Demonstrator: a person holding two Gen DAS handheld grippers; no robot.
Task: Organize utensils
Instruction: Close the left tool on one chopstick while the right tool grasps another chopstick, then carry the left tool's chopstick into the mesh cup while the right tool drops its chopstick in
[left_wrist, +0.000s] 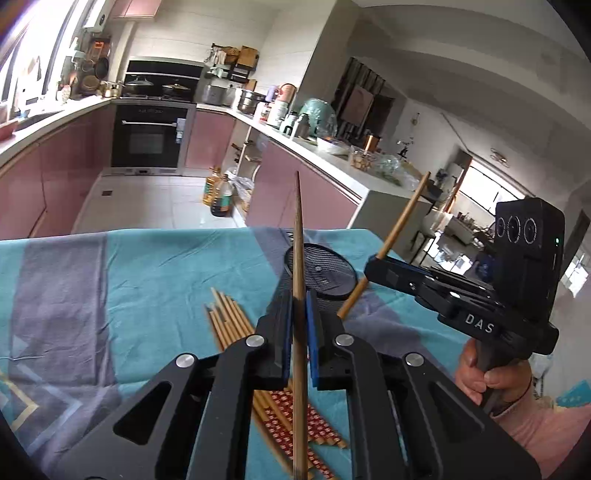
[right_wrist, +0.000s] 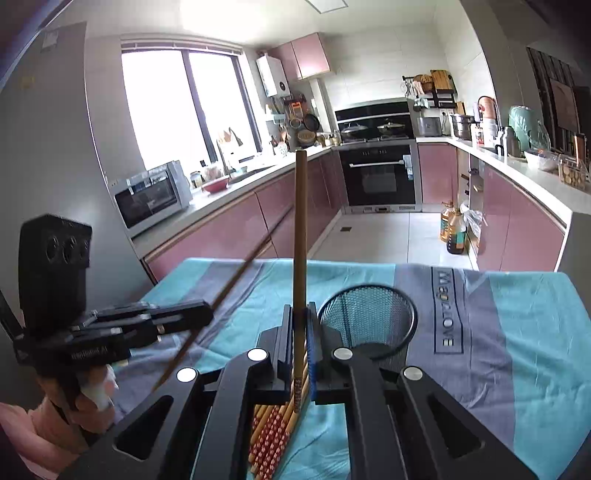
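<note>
"DAS" in white letters is on the right gripper (left_wrist: 373, 266). "MagzLOVE" is printed on the blue tablecloth (right_wrist: 517, 332).

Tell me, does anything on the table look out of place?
Yes. A pile of chopsticks lies loose on the tablecloth beside the mesh holder. Each gripper, left and right, clamps one chopstick.

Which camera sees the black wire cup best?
The right wrist view. There the mesh cup shows its whole round rim and netted wall, standing upright on the cloth. In the left wrist view the cup is partly hidden behind the left claw and its chopstick.
</note>
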